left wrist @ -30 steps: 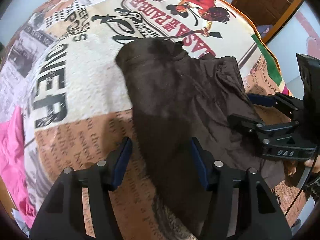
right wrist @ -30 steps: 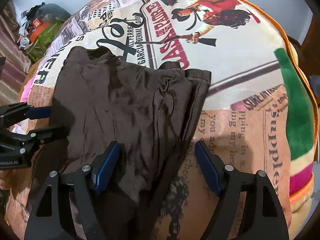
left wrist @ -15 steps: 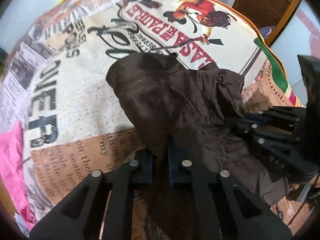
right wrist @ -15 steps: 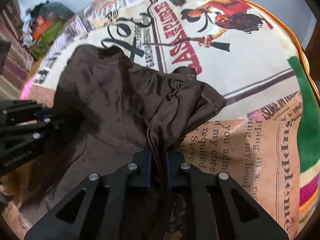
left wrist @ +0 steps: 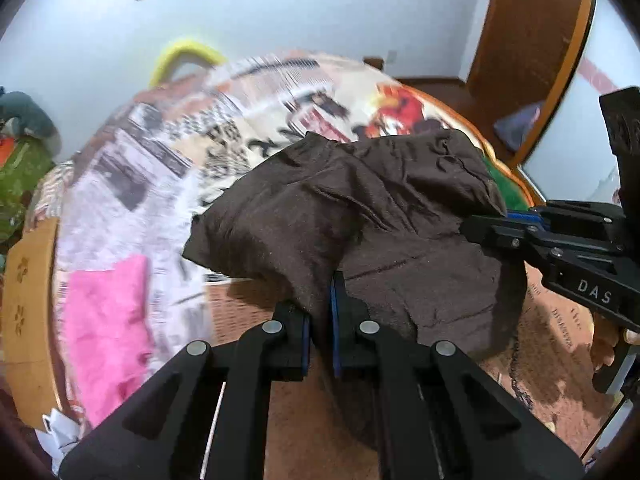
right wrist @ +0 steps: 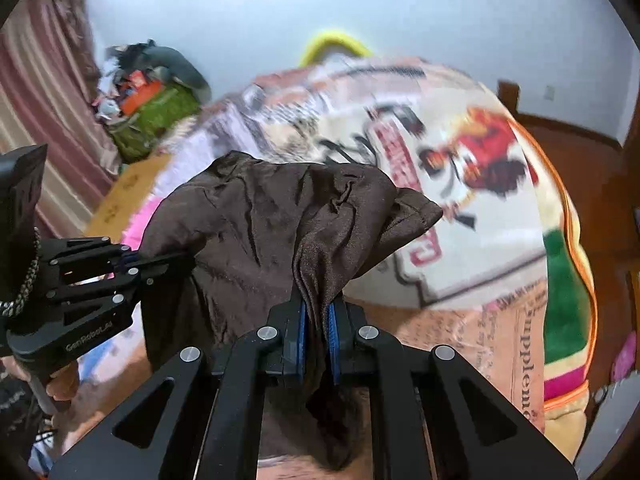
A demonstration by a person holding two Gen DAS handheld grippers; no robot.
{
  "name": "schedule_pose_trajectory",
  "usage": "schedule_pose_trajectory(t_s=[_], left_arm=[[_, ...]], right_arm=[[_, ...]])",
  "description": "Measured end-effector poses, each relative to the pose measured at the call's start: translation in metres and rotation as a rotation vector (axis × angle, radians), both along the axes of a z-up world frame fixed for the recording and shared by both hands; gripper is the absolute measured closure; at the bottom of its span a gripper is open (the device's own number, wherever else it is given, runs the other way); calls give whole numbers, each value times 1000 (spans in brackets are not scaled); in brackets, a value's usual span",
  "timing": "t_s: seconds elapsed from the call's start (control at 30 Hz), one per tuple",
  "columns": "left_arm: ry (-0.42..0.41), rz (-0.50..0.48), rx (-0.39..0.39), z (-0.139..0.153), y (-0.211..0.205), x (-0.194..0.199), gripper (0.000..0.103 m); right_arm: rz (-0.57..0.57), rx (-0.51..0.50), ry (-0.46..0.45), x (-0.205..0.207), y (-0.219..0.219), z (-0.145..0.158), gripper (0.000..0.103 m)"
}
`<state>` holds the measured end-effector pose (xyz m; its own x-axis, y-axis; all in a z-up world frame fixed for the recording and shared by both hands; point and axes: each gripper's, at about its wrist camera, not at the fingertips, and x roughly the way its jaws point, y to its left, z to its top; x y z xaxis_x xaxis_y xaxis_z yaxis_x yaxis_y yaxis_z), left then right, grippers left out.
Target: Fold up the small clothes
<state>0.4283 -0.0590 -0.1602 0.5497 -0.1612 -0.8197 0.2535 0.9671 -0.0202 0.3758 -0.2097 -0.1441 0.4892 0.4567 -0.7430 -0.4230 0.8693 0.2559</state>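
Observation:
A dark brown garment (left wrist: 360,208) hangs lifted above the printed bedspread (left wrist: 168,168). My left gripper (left wrist: 320,320) is shut on its near left edge, with cloth bunched between the blue pads. My right gripper (right wrist: 318,320) is shut on the near right edge of the brown garment (right wrist: 272,224), fabric pinched between its pads. Each gripper shows in the other's view: the right gripper (left wrist: 492,224) at the right side, the left gripper (right wrist: 160,260) at the left side. The cloth's far end droops forward over the bedspread (right wrist: 460,220).
A pink cloth (left wrist: 108,328) lies at the bed's left side. A wooden board (left wrist: 28,300) stands at the bed's left edge. A green bag with clutter (right wrist: 156,116) sits by the far wall beside a striped curtain (right wrist: 44,100). A wooden door (left wrist: 532,40) is at right.
Both grippers closed on the brown garment's near edge, then rose with it. The cloth left the bedspread and now hangs between them. The view tilted up to show the wall.

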Motion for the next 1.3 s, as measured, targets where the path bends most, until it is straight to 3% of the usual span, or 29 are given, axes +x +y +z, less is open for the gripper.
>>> schedule_pose_trajectory(t_s=[0.33, 0.7, 0.93, 1.3], left_arm=[[-114, 94, 30, 60, 69, -44, 95], [-120, 256, 47, 64, 185, -32, 96], [-78, 351, 26, 35, 255, -12, 96], [80, 400, 16, -67, 310, 43, 96]], right_arm=[[97, 27, -80, -17, 76, 38, 95], [228, 96, -120, -11, 185, 48, 95], [283, 105, -74, 5, 252, 22, 95], [257, 18, 90, 66, 316, -55, 95]])
